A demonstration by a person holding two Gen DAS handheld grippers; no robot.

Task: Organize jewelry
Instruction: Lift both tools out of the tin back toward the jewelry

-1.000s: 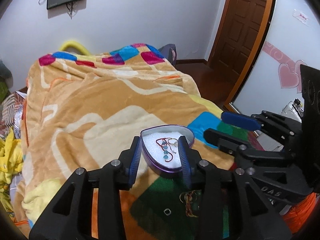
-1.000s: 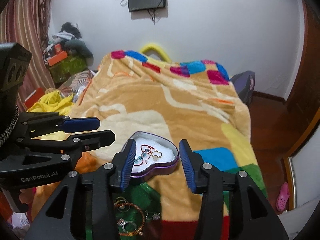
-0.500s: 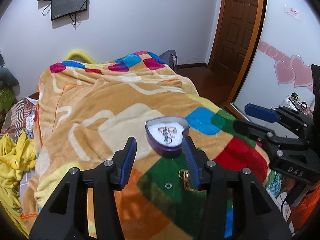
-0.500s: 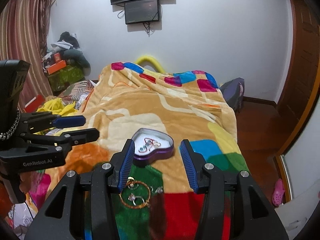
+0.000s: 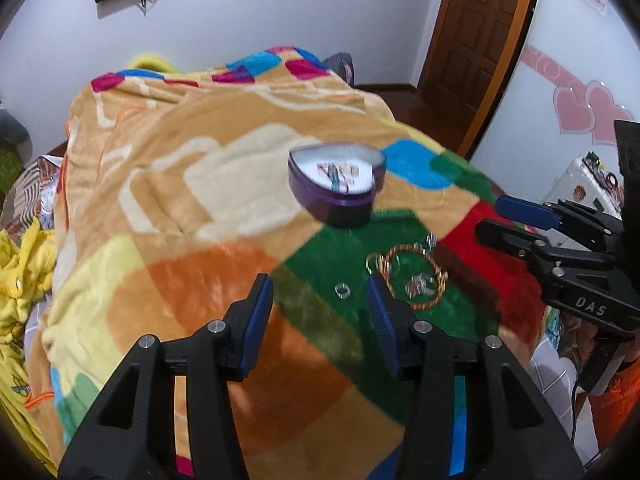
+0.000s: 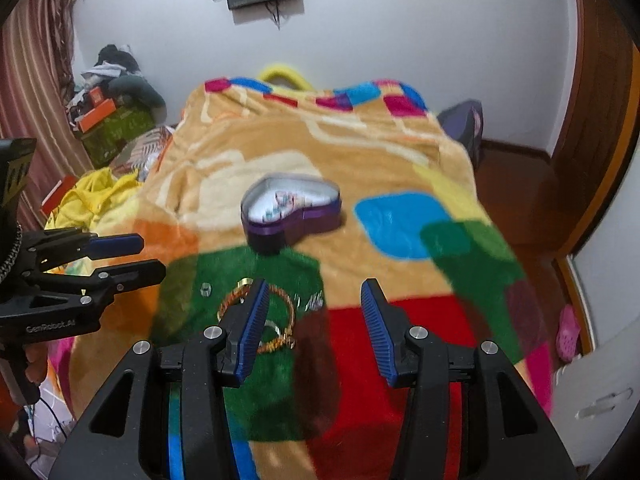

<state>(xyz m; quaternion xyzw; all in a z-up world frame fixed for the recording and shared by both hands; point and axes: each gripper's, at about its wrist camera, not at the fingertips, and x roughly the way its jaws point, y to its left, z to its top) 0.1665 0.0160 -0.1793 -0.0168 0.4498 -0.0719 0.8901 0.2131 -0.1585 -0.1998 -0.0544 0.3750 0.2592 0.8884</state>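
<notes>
The heart-shaped purple box (image 5: 337, 184) sits open on the patchwork blanket (image 5: 168, 184), at about twelve o'clock from both sets of fingers, with a few small pieces already lying on its white lining; half a second ago it stood just ahead of the fingertips in each wrist view, and a second ago it lay framed between them; now it is well beyond them, so both hands have drawn back from it and dropped toward the near end of the bed.

The left gripper (image 5: 320, 312) is empty, its blue pads apart with only blanket between them; it has widened over the last second and now holds steady. The right gripper (image 6: 311, 320) likewise carries nothing, its pads spread about as before.

What has come into reach is the loose pile on the green patch: a gold-and-orange bracelet (image 5: 414, 276) at one o'clock from the left fingertips, touching the tip of the right-hand pad in that view; a small square ring (image 5: 342, 290) just ahead at twelve; in the right wrist view the same bracelet (image 6: 280, 320) lies at ten o'clock, partly behind the left-hand pad.

My reading: a drop into the box is finished and the next pick is starting; the ring looks the nearer target for the left hand; motion blur hides the finer pieces.
</notes>
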